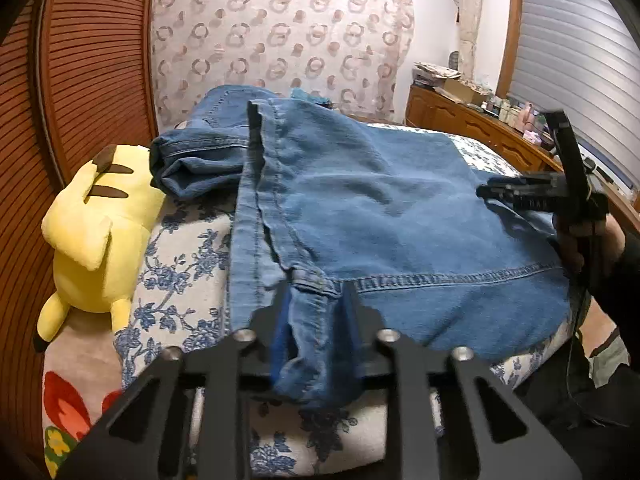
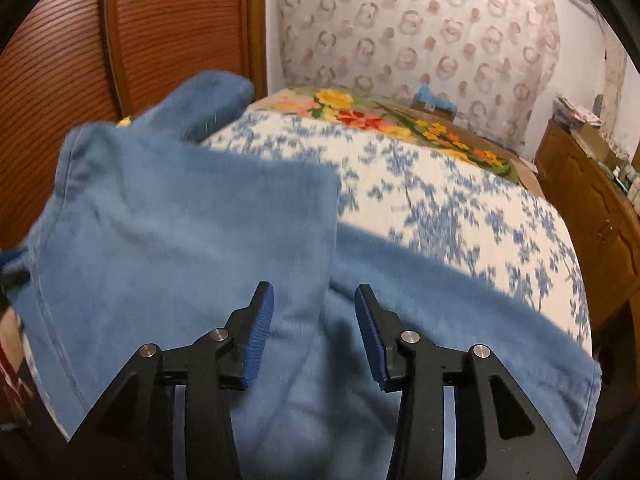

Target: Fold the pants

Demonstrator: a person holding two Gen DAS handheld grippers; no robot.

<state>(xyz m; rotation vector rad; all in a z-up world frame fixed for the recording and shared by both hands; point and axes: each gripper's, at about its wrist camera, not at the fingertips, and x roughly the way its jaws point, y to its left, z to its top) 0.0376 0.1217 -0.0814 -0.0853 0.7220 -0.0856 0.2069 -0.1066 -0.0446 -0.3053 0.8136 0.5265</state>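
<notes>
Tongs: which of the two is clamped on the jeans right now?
The left tongs: their blue pads pinch a bunched fold of the jeans. The right tongs stand open above the denim, gripping nothing.

Blurred pants (image 2: 180,240), right view

Both tongs, the left tongs (image 1: 314,300) and the right tongs (image 2: 314,322), have black angular frames with cut-out slots, silver round screws at the joints, and ribbed blue pads (image 2: 262,336) on their fingers, and a dark sleeve (image 1: 628,276) covers the person's arm.
</notes>
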